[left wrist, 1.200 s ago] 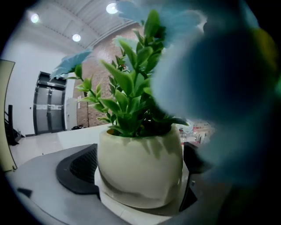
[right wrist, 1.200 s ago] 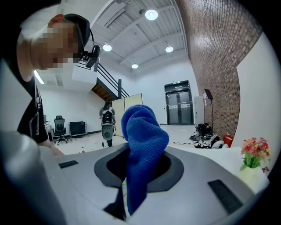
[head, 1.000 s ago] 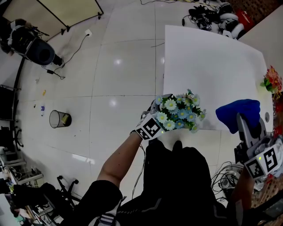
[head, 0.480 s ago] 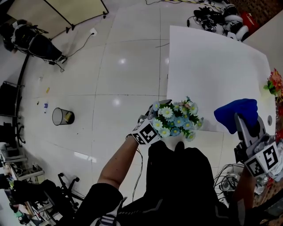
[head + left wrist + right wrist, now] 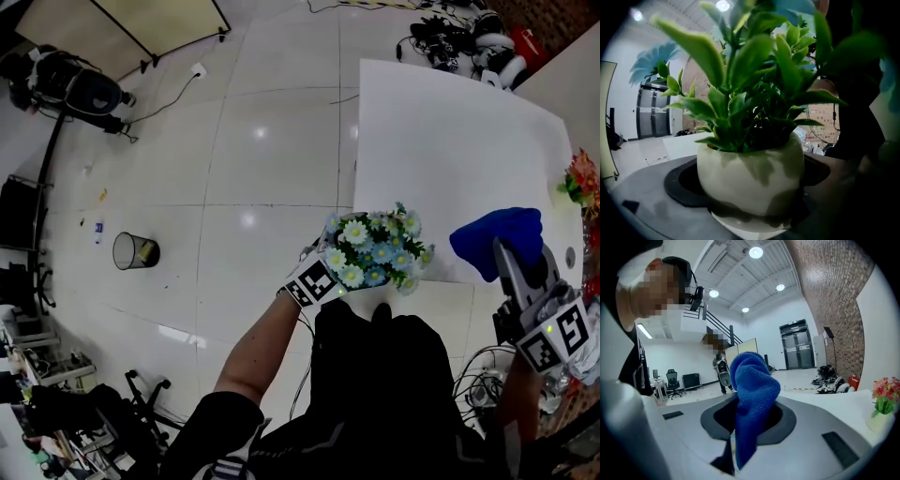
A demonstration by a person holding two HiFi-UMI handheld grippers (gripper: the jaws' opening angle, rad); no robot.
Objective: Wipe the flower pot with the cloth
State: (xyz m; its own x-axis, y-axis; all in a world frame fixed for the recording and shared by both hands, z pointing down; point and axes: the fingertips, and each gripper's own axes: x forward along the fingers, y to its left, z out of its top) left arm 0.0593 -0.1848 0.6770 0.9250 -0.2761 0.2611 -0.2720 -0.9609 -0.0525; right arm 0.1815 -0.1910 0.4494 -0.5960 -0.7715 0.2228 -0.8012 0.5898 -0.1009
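Left gripper: clamped on the flower pot, jaws on either side of the white round body. The pot is upright and held in the air in front of the person's torso. From the head view only its blue-and-white flowers show; the pot itself is hidden underneath them.

Right gripper: closed on the cloth, a blue bunch sticking up past the jaw tips.

Change over the last second: very little. The pot sits in roughly the same spot at the near-left corner of the table, and the left gripper's marker cube has shifted only a little. The cloth has crept slightly toward the flowers, so the gap looks a touch smaller. The two are still apart, side by side, not touching.

My read: both grasps are settled and wiping has not started. This looks like the lining-up phase. The cloth needs to come in low against the pot wall, under the foliage, or the leaves will snag it.

Further out: a second pot with red flowers stands at the right edge of the table, well clear. On the floor to the left is a bin. Beyond the far end of the table lies a pile of cables and gear.
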